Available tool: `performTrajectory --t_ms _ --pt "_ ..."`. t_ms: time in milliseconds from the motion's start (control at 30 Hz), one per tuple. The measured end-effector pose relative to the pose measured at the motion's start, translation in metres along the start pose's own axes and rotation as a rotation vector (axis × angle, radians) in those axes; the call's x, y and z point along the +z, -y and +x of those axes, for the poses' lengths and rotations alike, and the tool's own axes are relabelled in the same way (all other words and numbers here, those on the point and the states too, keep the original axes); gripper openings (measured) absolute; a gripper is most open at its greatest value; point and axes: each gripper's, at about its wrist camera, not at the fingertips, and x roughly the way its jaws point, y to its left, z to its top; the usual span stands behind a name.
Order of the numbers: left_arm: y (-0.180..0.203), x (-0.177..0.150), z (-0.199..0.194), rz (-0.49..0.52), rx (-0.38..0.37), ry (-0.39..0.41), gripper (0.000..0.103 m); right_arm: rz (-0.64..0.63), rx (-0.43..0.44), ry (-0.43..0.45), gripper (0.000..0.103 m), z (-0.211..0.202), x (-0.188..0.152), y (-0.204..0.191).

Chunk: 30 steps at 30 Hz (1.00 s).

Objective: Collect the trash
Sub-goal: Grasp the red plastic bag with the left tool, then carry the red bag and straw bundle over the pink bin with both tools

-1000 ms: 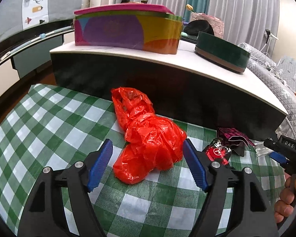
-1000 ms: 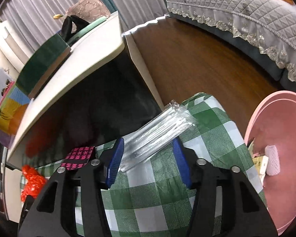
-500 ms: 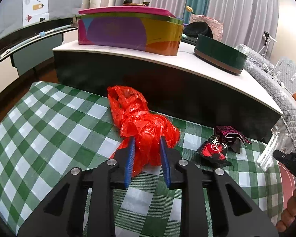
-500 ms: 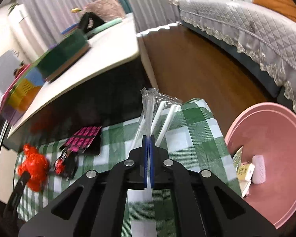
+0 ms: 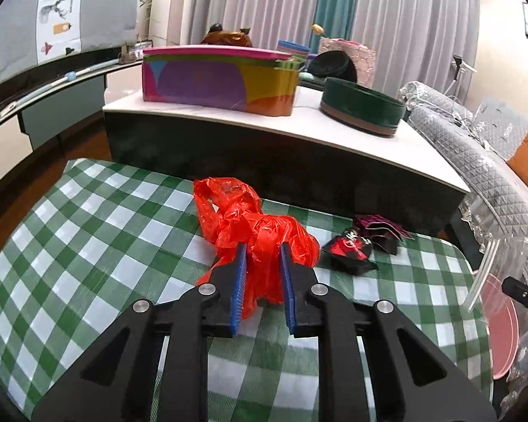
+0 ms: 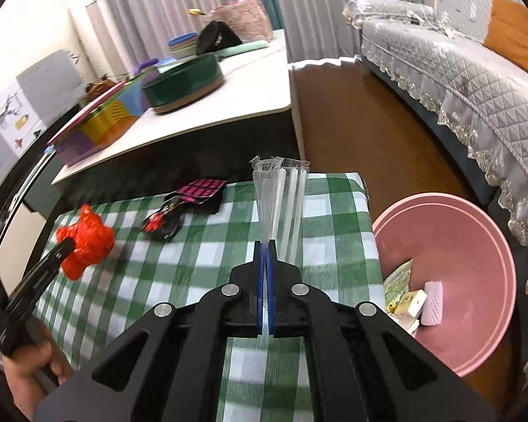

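Now red bag (image 5: 260, 235) between left tongs (image 5: 262, 256)

Red bag (image 5: 260, 235): thin crinkled glossy plastic. Straw packet (image 6: 280, 204): clear shiny film. Checked cloth (image 5: 88, 232): woven, matt. Basin (image 6: 475, 246): smooth pink plastic. Tongs (image 5: 262, 281): matt black plastic, ribbed blue pads (image 5: 239, 281). Floor (image 6: 362, 123): polished wood.

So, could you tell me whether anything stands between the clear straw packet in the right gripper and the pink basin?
Nothing visible does. The right gripper holds the clear straw packet above the checked table's right edge, and the pink basin sits just past that edge, lower, with open space between.
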Motion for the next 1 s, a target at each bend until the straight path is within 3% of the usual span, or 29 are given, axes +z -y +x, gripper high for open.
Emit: performTrajectory --t_ms 400,1000 --pt "0.028 -0.018 -0.054 0.082 -0.103 0.051 0.018 -0.083 0.06 0.062 0.002 -0.075 -0.014 0.003" --pt "0.063 -0.048 -0.094 0.148 -0.195 0.054 0.017 -0.041 0.017 0.11 0.002 -0.093 -0.039 0.041"
